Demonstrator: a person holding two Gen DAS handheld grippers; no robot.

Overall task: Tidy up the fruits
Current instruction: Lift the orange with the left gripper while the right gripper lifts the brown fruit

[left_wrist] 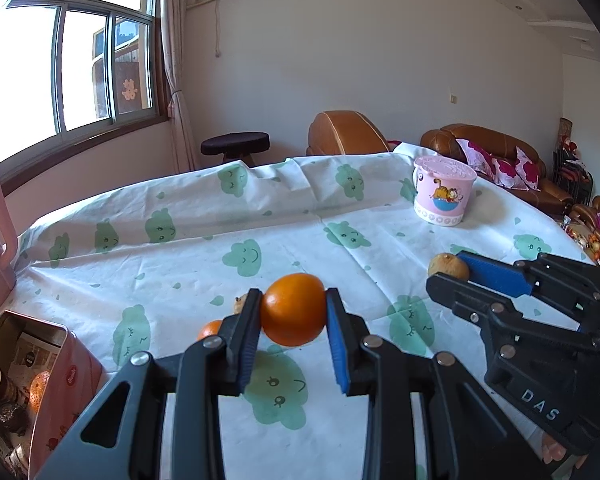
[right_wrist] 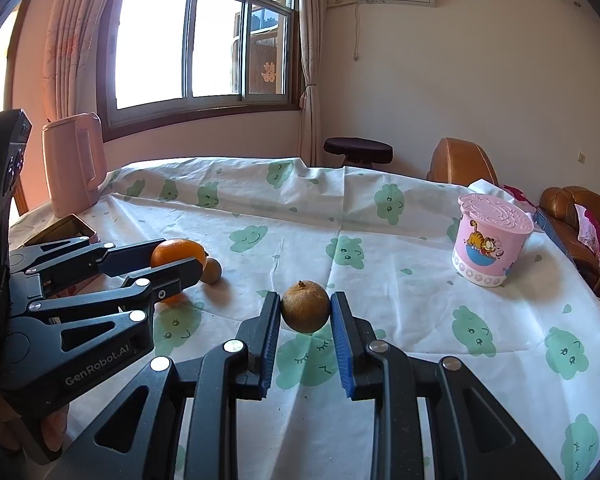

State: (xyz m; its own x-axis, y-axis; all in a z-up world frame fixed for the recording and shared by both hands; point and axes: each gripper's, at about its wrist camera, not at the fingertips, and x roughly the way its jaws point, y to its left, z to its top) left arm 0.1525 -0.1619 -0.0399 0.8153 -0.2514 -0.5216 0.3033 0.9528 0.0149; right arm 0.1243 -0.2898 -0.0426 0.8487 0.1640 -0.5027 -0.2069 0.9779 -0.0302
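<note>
My left gripper (left_wrist: 293, 312) is shut on an orange (left_wrist: 293, 309), lifted a little above the tablecloth. The same orange (right_wrist: 178, 253) shows in the right wrist view between the left gripper's fingers (right_wrist: 168, 276). My right gripper (right_wrist: 305, 308) is shut on a brown round fruit (right_wrist: 305, 306), also seen at the right gripper's tips (left_wrist: 449, 267) in the left wrist view. A second small orange (left_wrist: 209, 329) and a small brown fruit (left_wrist: 240, 303) lie on the cloth behind the left finger; that brown fruit (right_wrist: 211, 271) appears beside the held orange.
A pink open tin box (left_wrist: 66, 364) with snacks sits at the near left. A pink lidded cartoon cup (right_wrist: 488, 240) stands at the right of the table (right_wrist: 380, 216), and a pink kettle (right_wrist: 74, 164) at the far left. Sofas and a stool lie beyond.
</note>
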